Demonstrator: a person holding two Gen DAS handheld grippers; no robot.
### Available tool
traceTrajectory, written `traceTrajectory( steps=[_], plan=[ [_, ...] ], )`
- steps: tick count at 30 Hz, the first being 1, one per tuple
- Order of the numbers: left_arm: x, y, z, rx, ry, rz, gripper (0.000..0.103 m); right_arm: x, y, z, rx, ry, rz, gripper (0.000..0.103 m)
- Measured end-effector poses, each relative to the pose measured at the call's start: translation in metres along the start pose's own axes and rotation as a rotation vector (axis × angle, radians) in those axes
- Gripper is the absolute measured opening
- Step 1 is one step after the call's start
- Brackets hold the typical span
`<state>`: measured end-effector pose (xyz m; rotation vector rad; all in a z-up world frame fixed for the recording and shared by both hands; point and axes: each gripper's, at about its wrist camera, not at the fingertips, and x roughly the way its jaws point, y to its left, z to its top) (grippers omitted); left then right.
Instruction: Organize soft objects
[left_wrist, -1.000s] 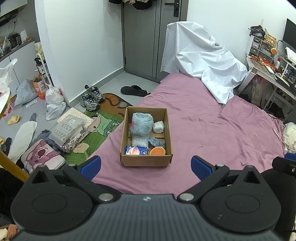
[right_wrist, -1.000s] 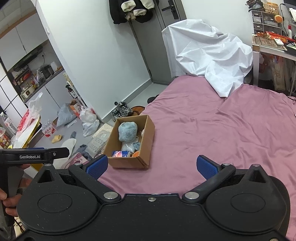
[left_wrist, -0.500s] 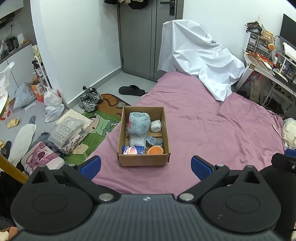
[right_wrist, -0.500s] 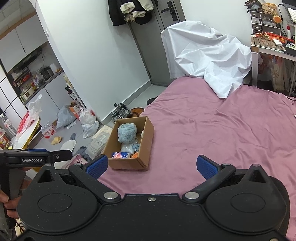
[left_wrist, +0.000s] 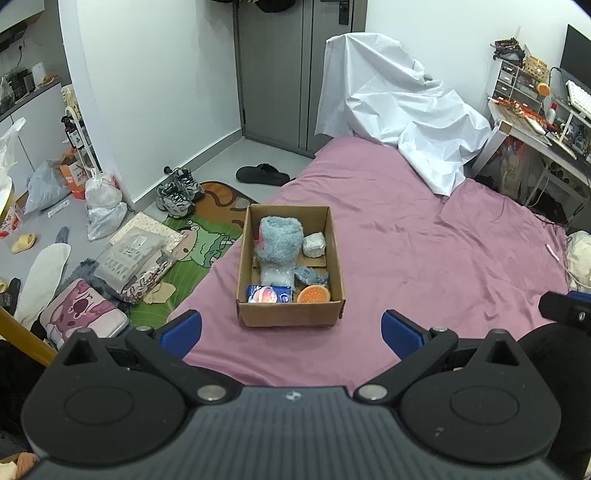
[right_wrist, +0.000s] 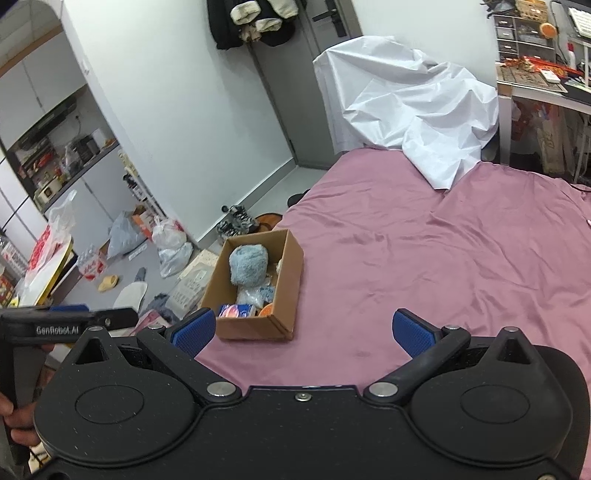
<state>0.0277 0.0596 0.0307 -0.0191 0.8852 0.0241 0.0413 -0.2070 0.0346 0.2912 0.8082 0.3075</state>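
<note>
**Both grippers held wide above the bed, box of soft things ahead**

I have the left gripper (left_wrist: 291, 330) spread wide with nothing between its blue pads (left_wrist: 181, 332), hanging over the near edge of the purple bedsheet (left_wrist: 424, 258). The right gripper (right_wrist: 302, 330) is just as wide and also empty.

The cardboard box (left_wrist: 290, 317) sits on the sheet near the bed's left edge, straight ahead of the left gripper and ahead-left of the right one. Inside it I see a fluffy blue plush (left_wrist: 279, 240) at the back, a small white bundle (left_wrist: 314, 245) beside it, a clear plastic bag (left_wrist: 275, 275) in the middle, and a blue packet (left_wrist: 269, 294) and an orange sponge (left_wrist: 313, 294) against the near wall.

Nothing lies between either gripper and the box. A crumpled white sheet (left_wrist: 399, 110) covers the far end of the bed. On the floor to the left are sneakers (left_wrist: 177, 192), a green cartoon mat (left_wrist: 199, 243) and plastic bags (left_wrist: 103, 206). A desk (left_wrist: 535, 129) stands at the right.
</note>
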Motion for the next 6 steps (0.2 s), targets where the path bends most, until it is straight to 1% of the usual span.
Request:
traceTrajectory(
  steps=[6],
  plan=[
    [0.0107,0.0041,-0.0003,-0.006,0.012,-0.016,0.103,0.012,-0.0036,-0.0012,0.04,-0.001,-0.041,0.103]
  ],
)
